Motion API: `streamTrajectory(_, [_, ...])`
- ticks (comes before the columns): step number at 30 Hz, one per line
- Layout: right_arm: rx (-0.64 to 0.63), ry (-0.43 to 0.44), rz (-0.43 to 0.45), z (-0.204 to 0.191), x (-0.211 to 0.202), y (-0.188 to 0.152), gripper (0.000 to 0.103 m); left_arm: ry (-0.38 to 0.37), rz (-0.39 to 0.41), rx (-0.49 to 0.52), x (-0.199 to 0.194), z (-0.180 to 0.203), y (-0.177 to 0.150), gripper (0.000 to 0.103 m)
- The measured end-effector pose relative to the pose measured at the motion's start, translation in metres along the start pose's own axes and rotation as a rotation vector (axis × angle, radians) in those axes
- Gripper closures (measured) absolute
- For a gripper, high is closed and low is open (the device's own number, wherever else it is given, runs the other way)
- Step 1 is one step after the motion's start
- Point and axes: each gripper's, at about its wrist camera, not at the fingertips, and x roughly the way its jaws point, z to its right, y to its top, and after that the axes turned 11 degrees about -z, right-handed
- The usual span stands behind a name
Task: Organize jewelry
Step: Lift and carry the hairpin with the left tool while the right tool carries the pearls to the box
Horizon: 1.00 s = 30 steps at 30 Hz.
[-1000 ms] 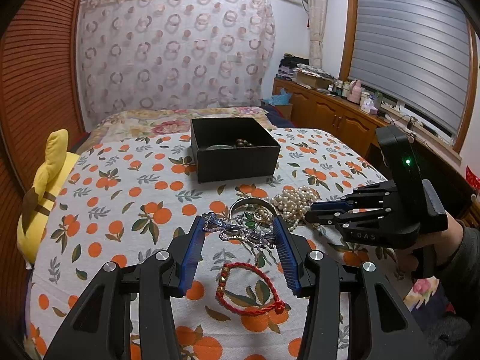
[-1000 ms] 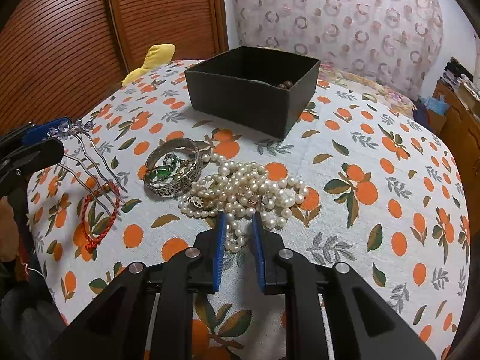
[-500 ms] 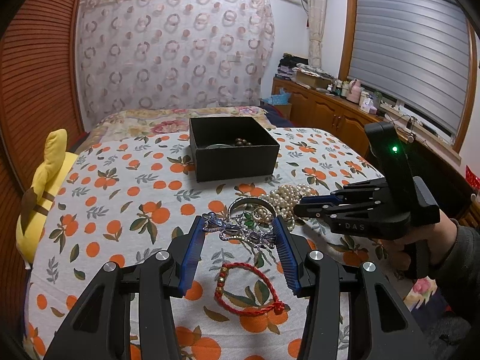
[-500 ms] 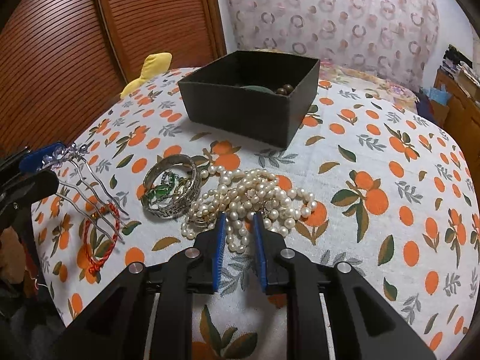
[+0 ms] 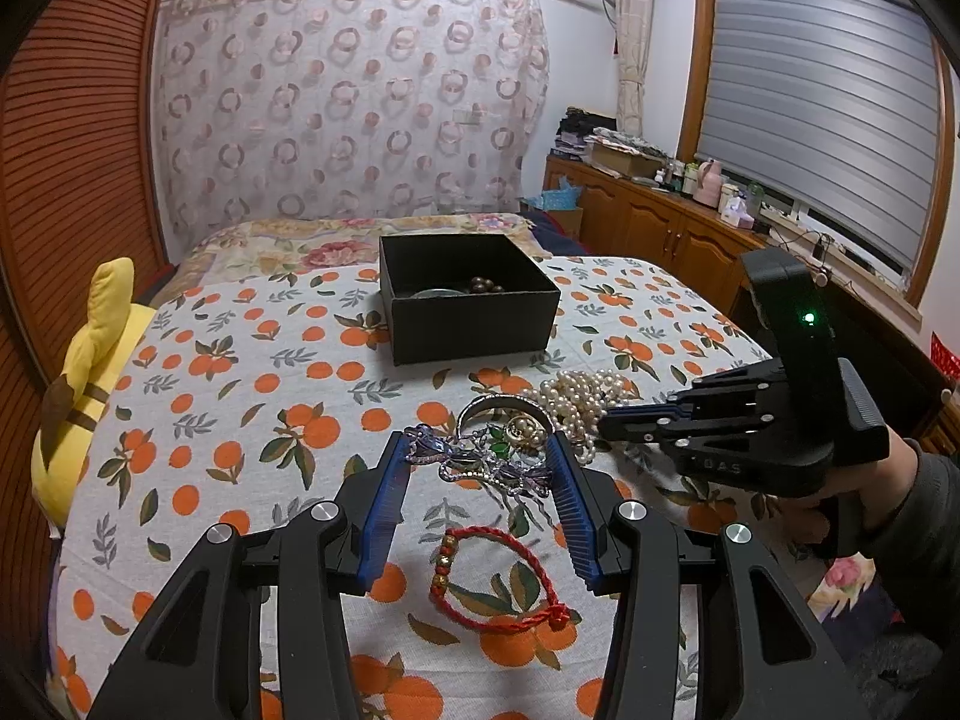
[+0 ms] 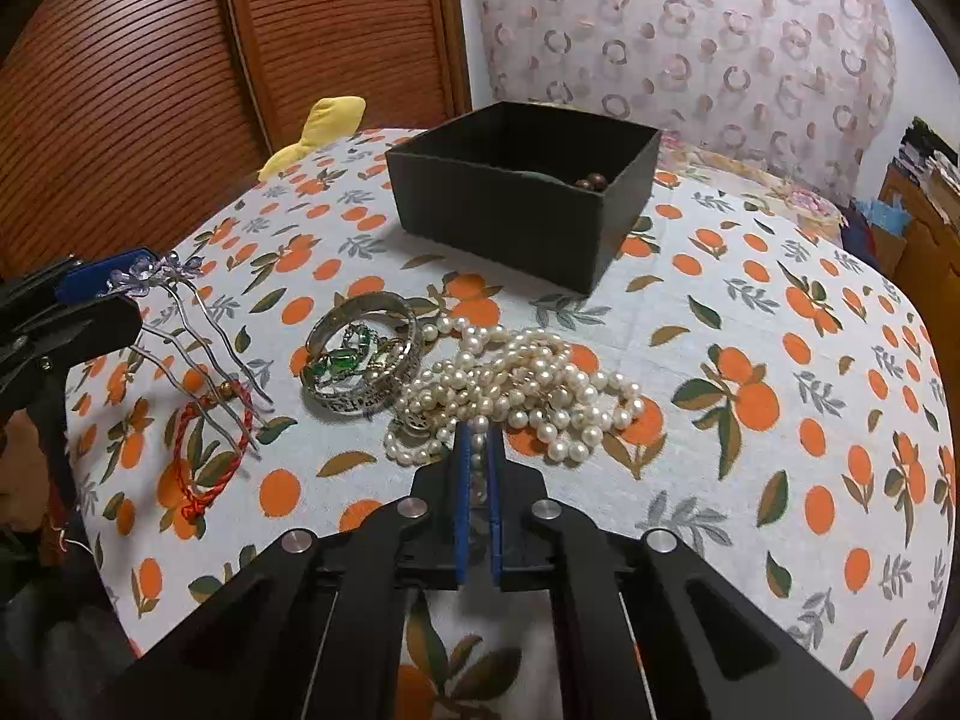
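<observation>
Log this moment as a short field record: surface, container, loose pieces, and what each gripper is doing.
surface: orange-print cloth
container: open black box, brown beads inside
loose pieces: silver bangle, red cord bracelet
left gripper: holding crystal hair comb by its top, prongs hanging down
right gripper: closed on pearl necklace strand, pile on cloth

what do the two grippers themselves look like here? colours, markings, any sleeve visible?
Both are matte black plastic linkage frames with silver pivot screws and ribbed blue finger pads. The left gripper shows its wide black arms in its own view. The right gripper, seen from the side, has a tall black housing with a lit green LED, faint "DAS" lettering, and a dark grey sleeve on the holding hand. No cables visible.
</observation>
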Motion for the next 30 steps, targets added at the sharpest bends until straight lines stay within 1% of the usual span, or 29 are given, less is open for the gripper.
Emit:
streamTrajectory(4, [-0.003,-0.014,0.035,0.0,-0.014,-0.003,0.097,-0.002,0.014,0.001,0.0,0.002,0.002,0.058])
streamTrajectory(8, [-0.015,-0.027,0.101,-0.002,-0.041,0.001,0.097,-0.003,0.036,0.007,-0.003,0.003,0.011,0.058])
streamTrajectory(13, [-0.035,-0.042,0.185,-0.005,-0.077,0.013,0.097,-0.008,0.062,0.015,-0.007,0.001,0.027,0.058])
streamTrajectory(18, [-0.046,-0.049,0.25,-0.006,-0.106,0.024,0.097,-0.009,0.081,0.018,-0.007,-0.001,0.044,0.058])
streamTrajectory(30, [-0.081,-0.072,0.368,-0.011,-0.158,0.052,0.097,0.009,0.111,0.023,0.001,-0.006,0.08,0.058])
